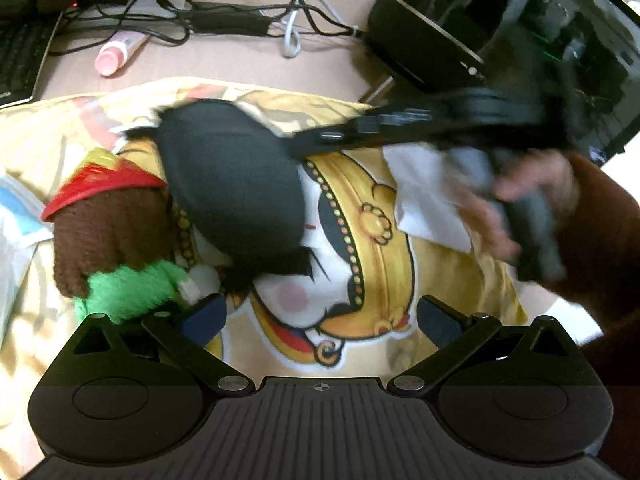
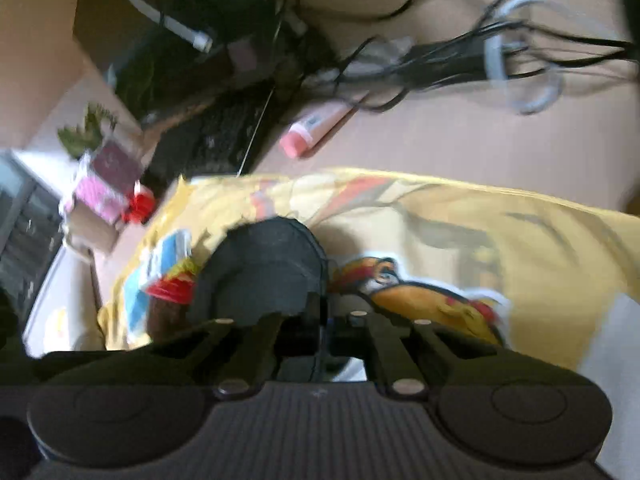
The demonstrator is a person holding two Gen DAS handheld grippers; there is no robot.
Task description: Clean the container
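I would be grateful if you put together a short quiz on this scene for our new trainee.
1. True or false: the left gripper is holding the black container.
2. What is spread beneath the container? A) a metal tray B) a yellow printed cloth C) a newspaper
3. Which pink item lies on the table beyond the cloth, near the cables?

Key:
1. False. Its jaws stand open with nothing between them.
2. B.
3. A pink tube.
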